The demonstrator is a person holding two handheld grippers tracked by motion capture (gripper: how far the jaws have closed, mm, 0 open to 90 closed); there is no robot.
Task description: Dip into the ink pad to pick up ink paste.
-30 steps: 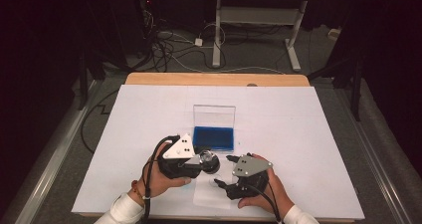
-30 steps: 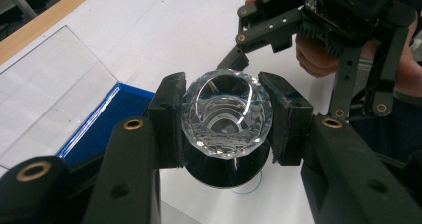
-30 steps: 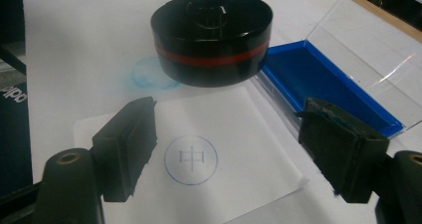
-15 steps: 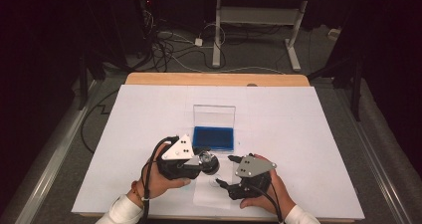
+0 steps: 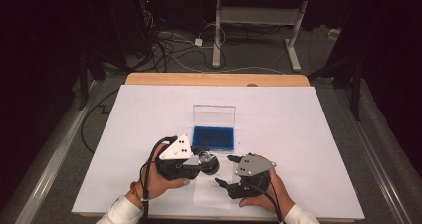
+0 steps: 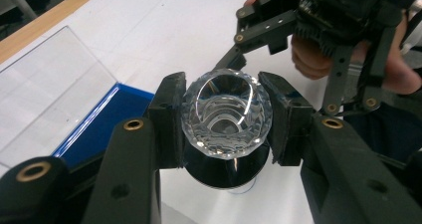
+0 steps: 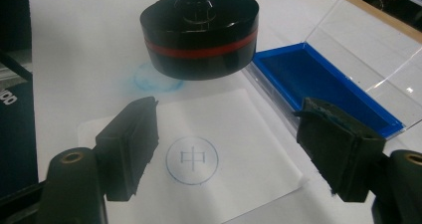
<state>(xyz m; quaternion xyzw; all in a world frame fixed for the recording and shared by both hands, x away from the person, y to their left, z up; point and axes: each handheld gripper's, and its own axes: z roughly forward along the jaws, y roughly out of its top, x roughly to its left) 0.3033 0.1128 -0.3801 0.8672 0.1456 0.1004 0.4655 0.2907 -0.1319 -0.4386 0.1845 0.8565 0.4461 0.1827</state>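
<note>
Dark floor strewn with cables surrounds a wooden table covered by a white sheet. Near the sheet's centre sits a blue ink pad in a clear case, its lid standing open and upright behind it. Just in front of the pad, the left gripper is clamped on the faceted crystal knob of a round black stamp with a red band; the stamp is held clear of the surface, its base above a faint blue ring smudged on the sheet. Below and beside it lies a small slip of paper bearing a fresh-looking blue circular imprint with a character inside. The right gripper hangs over that slip, jaws apart and gripping nothing; they have just been closing somewhat, with only the paper beneath them. Judgement: the stamping step appears complete and the stamp lifted away. The next move likely calls for either setting the stamp down upright beside the pad, or for the right gripper to pinch an edge of the slip without smearing the wet mark.
</note>
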